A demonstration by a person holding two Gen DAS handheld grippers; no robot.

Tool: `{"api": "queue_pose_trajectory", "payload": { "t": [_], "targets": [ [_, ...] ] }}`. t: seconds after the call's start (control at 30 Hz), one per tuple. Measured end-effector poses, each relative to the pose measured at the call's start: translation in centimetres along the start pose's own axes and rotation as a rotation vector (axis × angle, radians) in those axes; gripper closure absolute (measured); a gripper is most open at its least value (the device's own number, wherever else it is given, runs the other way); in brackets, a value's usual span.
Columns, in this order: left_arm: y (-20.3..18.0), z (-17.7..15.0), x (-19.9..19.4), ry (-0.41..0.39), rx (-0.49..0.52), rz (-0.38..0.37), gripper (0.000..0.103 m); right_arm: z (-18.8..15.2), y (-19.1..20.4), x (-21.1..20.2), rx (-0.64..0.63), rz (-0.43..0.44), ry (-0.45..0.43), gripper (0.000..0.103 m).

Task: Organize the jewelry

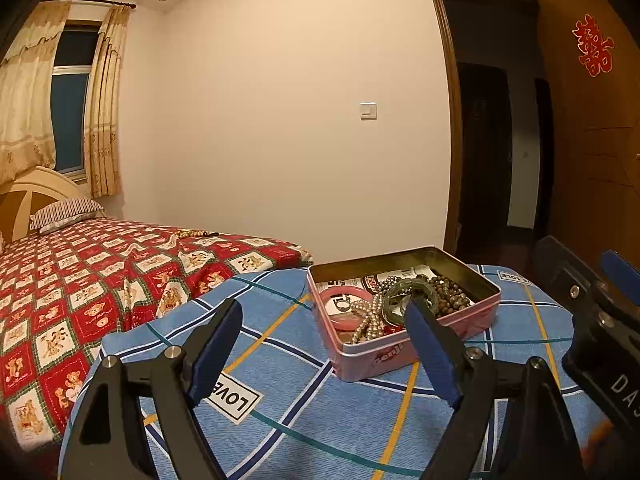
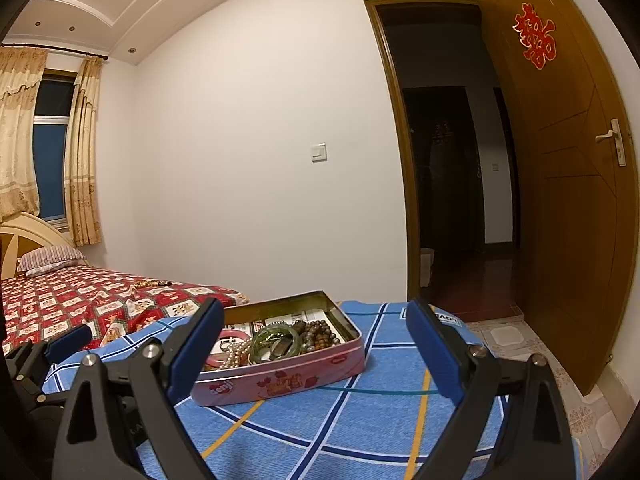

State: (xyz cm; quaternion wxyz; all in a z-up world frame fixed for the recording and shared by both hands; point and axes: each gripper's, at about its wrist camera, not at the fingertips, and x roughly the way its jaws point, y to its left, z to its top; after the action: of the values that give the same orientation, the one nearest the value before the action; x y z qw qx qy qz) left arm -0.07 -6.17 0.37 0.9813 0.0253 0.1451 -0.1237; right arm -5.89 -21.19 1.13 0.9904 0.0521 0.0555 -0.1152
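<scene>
A home bedroom: bed [image 1: 100,276], pillow [image 1: 66,212], curtained window [image 1: 70,96], wooden door [image 2: 560,184].

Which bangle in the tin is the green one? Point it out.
The translucent green bangle in the middle of the pink tin, beside the brown beads; the other bangle is pink.

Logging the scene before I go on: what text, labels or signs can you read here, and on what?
"LOVE": white patch on the blue plaid cloth, upside down.
"cenji", roughly: side of the pink tin; blurred.
Red double-happiness character: on the wooden door.
"DA", cut off: on the right gripper's body.
Print on the paper lining the tin: too small to read.
</scene>
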Motion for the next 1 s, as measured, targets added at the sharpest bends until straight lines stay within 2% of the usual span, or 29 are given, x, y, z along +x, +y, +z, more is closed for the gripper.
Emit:
{"api": "queue_pose_trajectory", "payload": {
  "t": [1.0],
  "targets": [
    [0.01,0.02,0.03,0.003,0.002,0.005,0.014,0.12,-0.25,-0.06,0.007,-0.01,0.007,0.008]
  ]
}}
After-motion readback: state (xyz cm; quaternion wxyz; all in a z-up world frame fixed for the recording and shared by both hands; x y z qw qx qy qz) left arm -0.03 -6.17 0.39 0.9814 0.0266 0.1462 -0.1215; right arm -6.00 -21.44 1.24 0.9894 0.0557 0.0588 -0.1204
